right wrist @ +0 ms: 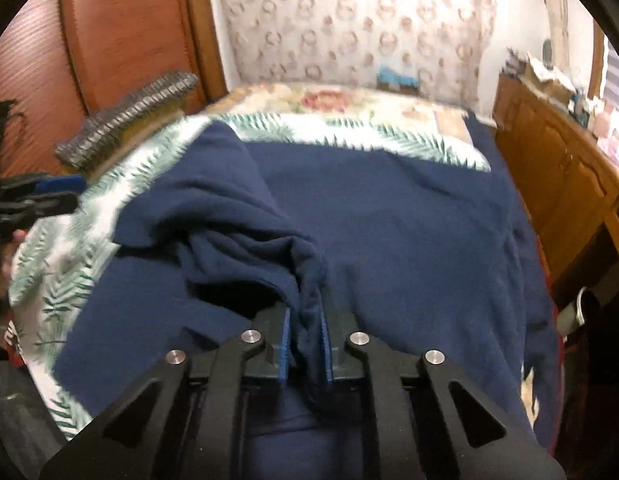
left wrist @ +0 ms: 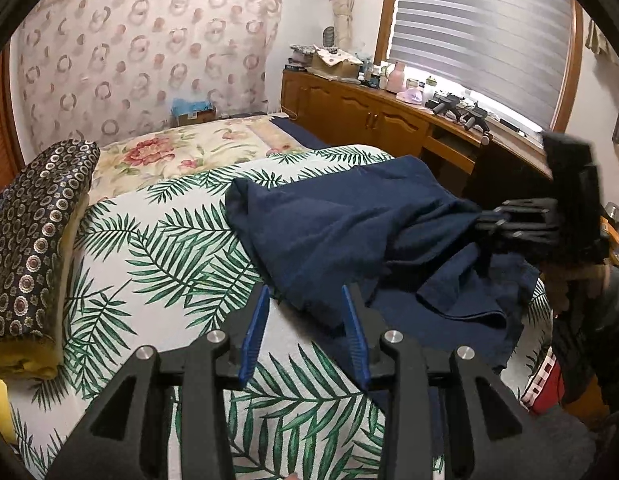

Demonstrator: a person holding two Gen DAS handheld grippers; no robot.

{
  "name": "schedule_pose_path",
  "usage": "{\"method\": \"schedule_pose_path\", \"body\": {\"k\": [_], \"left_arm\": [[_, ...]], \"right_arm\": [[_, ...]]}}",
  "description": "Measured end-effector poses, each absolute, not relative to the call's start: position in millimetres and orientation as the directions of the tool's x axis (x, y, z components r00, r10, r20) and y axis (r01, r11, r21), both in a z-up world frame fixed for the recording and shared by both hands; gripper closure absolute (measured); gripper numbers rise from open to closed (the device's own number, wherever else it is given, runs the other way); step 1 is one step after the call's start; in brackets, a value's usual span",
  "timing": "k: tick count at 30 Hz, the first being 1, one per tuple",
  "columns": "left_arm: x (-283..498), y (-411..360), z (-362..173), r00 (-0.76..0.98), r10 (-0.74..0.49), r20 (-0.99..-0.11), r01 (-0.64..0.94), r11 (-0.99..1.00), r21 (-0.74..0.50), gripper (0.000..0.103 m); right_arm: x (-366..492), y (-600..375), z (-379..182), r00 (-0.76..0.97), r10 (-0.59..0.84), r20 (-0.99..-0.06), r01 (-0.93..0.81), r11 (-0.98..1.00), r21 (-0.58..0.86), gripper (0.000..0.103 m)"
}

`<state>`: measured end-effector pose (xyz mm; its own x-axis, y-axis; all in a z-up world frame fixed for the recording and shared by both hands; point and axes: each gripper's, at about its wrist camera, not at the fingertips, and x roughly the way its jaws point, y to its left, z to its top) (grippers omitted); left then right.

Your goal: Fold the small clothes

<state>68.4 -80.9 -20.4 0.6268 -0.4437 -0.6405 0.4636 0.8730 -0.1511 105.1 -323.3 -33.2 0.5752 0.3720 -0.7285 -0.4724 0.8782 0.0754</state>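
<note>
- One navy garment (left wrist: 349, 232) lies rumpled on the palm-leaf bedspread (left wrist: 157, 264), toward the bed's right edge beside the wooden cabinet (left wrist: 357, 112).
- The right gripper (right wrist: 305, 320) pinches a bunched fold of that garment between its blue pads (right wrist: 284, 344).
- The left gripper (left wrist: 305, 300) is spread wide with nothing in it, its tips just at the garment's near hem.
- A cardboard box (left wrist: 333, 62) on the cabinet top holds papers, indistinct.
- Bare bedspread stretches leftward to a patterned bolster (left wrist: 33, 240).
</note>
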Motion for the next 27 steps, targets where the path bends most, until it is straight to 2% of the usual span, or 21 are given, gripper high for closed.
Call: {"method": "schedule_pose_path", "body": {"k": [5,12,15,24,27], "left_arm": [[63.2,-83.9,-14.8,0.632,-0.463,-0.621,0.477,0.864,-0.158,0.067],[59.1,-89.2,-9.2,0.637,-0.471,-0.611,0.484,0.861,-0.159,0.067],[59.4,-89.7,-8.3,0.644,-0.463,-0.609,0.473,0.867,-0.158,0.067],[59.5,-90.4,-8.5,0.651,-0.45,-0.611,0.464,0.873,-0.149,0.066],[59.6,-89.8,-7.7,0.655,-0.449,-0.608,0.461,0.875,-0.15,0.066]], "right_arm": [[80.8,-324.6,7.0,0.649,0.395,-0.651,-0.48,0.876,0.052,0.095],[63.1,-343.5,41.5,0.717,0.345,-0.606,-0.437,0.899,-0.005,0.095],[63.7,-356.8,38.7,0.719,0.322,-0.615,-0.412,0.911,-0.004,0.095],[81.9,-390.8,-19.2,0.647,0.172,-0.743,-0.302,0.952,-0.043,0.095],[79.8,-391.7,-23.4,0.645,0.167,-0.746,-0.299,0.953,-0.046,0.089]]}}
